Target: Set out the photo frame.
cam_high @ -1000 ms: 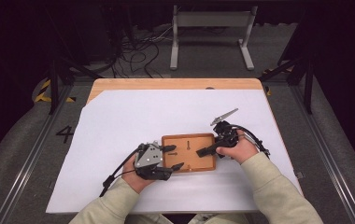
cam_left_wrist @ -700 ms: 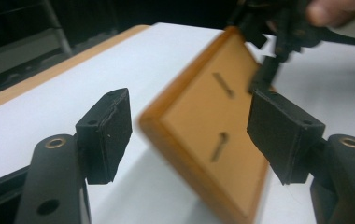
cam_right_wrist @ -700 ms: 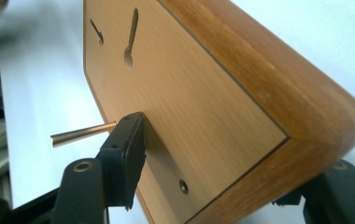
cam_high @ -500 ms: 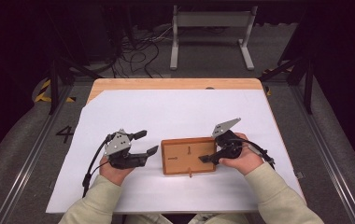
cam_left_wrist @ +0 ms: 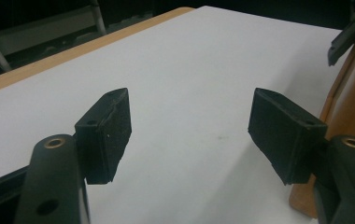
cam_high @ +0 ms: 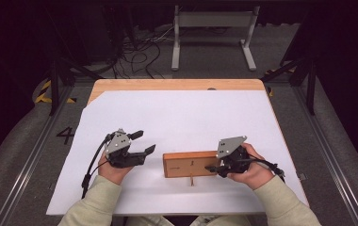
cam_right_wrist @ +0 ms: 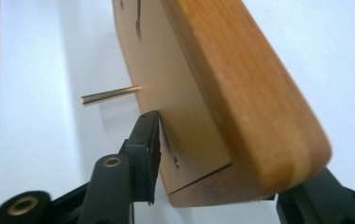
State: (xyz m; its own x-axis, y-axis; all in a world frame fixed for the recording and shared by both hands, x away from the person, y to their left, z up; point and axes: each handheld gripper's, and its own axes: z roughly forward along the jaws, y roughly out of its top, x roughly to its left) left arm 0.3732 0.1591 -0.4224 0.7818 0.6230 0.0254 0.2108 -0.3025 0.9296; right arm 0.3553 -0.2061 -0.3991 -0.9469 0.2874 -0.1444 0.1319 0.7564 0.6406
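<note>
The right gripper (cam_high: pixel 215 167) pinches one end of the wooden block (cam_high: pixel 189 164), tipped up on edge near the table's (cam_high: pixel 177 85) front edge, seemingly halfway through being stood up or turned over. The left gripper (cam_high: pixel 144 142) hangs spread, just beside it. The block is smooth, rounded wood with a thin brass pin (cam_right_wrist: pixel 110 94); white paper (cam_high: pixel 182 117) lies beneath.

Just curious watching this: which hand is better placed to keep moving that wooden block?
The right gripper: its jaws are clamped on the rectangular wooden block, which stands on edge. The left gripper hangs open beside it.
</note>
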